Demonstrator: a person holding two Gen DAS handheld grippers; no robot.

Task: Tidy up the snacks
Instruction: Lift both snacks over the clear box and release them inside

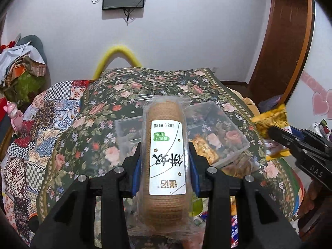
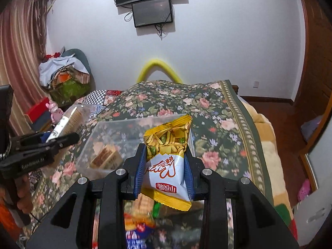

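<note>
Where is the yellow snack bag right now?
The yellow snack bag is clamped in the right gripper, held above the flowered bedspread, just in front of the clear plastic box.

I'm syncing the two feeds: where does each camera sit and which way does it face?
Left wrist: on the left gripper, facing the bed's foot; shut on the biscuit pack; right gripper at right.
Right wrist: on the right gripper, facing likewise; shut on the yellow snack bag; left gripper, hand.
Shared: clear container, floral bedspread, wall screens.
</note>
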